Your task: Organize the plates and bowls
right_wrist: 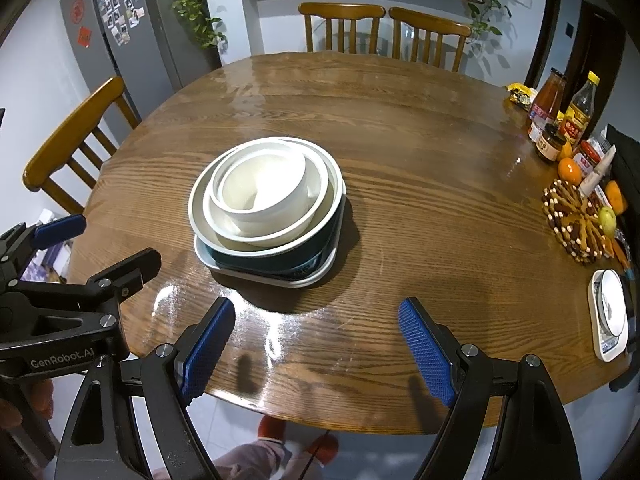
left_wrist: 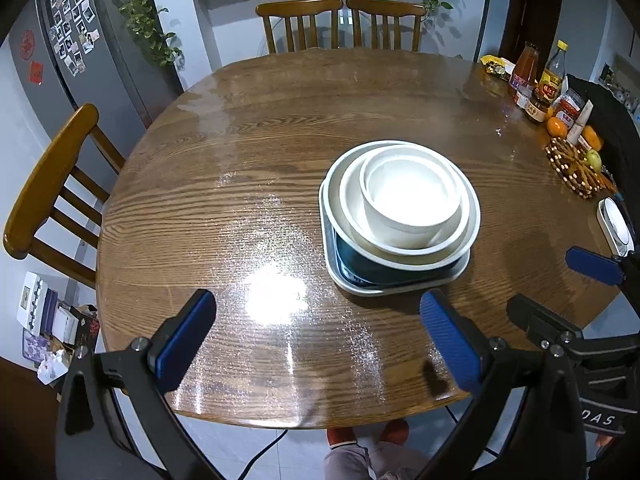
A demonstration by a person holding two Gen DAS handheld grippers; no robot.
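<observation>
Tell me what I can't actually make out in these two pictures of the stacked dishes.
- Dark bowl: both views, its inside is covered by the white bowls nested in it.
- Tray: both views, its centre is hidden under the stack.
- Bottle labels: too small to read.
- Scale: left view, cut off by the frame edge.

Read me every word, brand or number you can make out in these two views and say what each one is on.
"GenRobot.AI": on the black body of the left gripper, seen in the right wrist view.
"DAS": partial white letters on a black strap at the right gripper.
Bottle and jar labels, fridge magnets, shelf packets: too small or blurred to read.
</observation>
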